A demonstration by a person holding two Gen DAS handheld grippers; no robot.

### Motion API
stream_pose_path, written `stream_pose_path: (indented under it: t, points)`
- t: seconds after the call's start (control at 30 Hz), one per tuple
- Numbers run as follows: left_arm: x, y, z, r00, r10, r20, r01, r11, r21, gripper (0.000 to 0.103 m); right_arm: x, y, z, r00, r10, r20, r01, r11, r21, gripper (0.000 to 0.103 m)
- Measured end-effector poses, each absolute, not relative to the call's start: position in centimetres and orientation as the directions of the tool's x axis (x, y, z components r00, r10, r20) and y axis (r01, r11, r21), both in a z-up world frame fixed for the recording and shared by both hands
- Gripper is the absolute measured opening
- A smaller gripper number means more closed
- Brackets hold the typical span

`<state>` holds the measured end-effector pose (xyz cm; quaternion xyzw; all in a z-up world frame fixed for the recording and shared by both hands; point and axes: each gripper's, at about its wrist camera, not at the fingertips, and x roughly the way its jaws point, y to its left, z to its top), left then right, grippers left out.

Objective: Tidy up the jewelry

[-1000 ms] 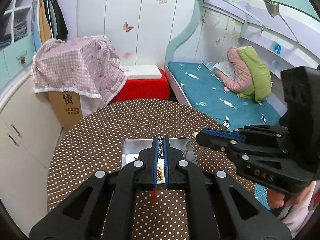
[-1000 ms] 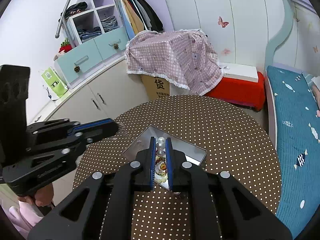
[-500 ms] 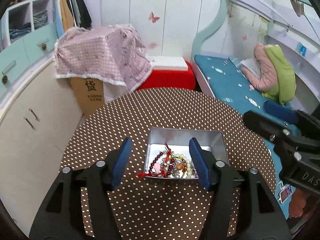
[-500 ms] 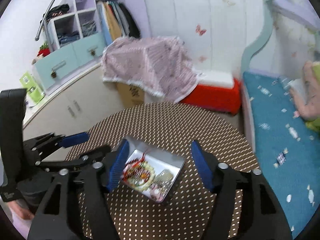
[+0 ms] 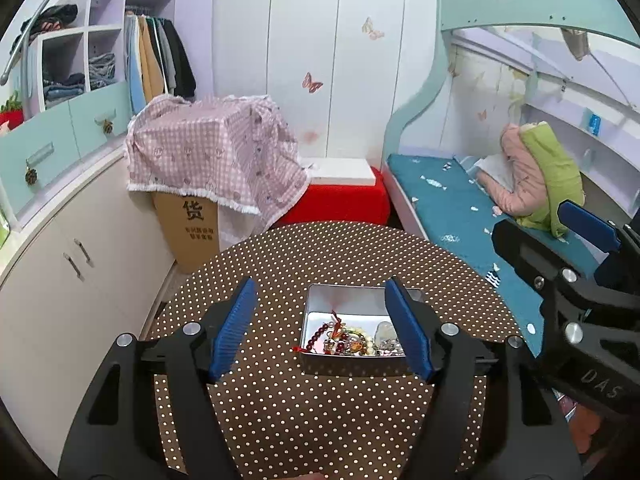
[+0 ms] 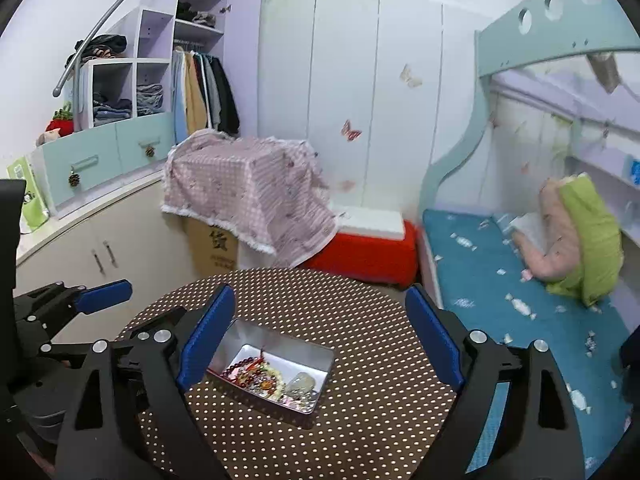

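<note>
Both sets of fingers are spread wide and hold nothing. From my left gripper (image 5: 320,328), the jewelry (image 5: 352,339) lies tangled in the metal tin (image 5: 344,296) on the dotted surface (image 5: 320,412); sorting looks barely begun. From my right gripper (image 6: 320,340), nothing blocks the tin; my left gripper hovers just beside it.

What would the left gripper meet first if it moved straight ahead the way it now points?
Probably the metal tin of jewelry on the dotted table, lying ahead between the left gripper's open jaws; depth is uncertain.
</note>
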<state>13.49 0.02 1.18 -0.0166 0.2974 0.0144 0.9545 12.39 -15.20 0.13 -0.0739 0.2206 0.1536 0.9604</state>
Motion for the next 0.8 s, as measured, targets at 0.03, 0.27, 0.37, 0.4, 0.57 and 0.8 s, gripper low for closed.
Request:
stream_pose_path:
  t: [0.03,0.27,0.37,0.4,0.57,0.8]
  points:
    - [13.2,0.0,1.4,0.826,0.011,-0.563,-0.03,0.999,-0.024,0.068,12.2,-15.2,0.3,0.858,0.257,-0.444,-0.32,0.945,-0.072,0.087]
    - [11.9,1.0,2.3,0.836,-0.051,-0.546,0.054,0.998,-0.011,0.068,10.4,-13.7,0.9,0.875,0.207,-0.438,-0.264,0.962,-0.073,0.09]
    - [11.5,1.5,2.3,0.836,-0.075,-0.544,0.085,0.996,-0.007,0.07,9.8,-13.1,0.9,0.882,0.184,-0.434,-0.239,0.968,-0.074,0.091]
    - [11.5,1.8,2.3,0.835,-0.079,-0.545,0.093,0.996,-0.002,0.07,9.7,-12.9,0.9,0.884,0.175,-0.433,-0.228,0.971,-0.074,0.091]
    - [10.9,3.2,2.3,0.834,-0.109,-0.54,0.125,0.992,-0.007,0.071,9.0,-11.7,1.0,0.892,0.138,-0.43,-0.185,0.98,-0.069,0.091]
    - [10.3,4.3,2.2,0.83,-0.141,-0.54,0.158,0.987,-0.014,0.071,8.1,-10.3,1.0,0.899,0.1,-0.426,-0.146,0.986,-0.078,0.091]
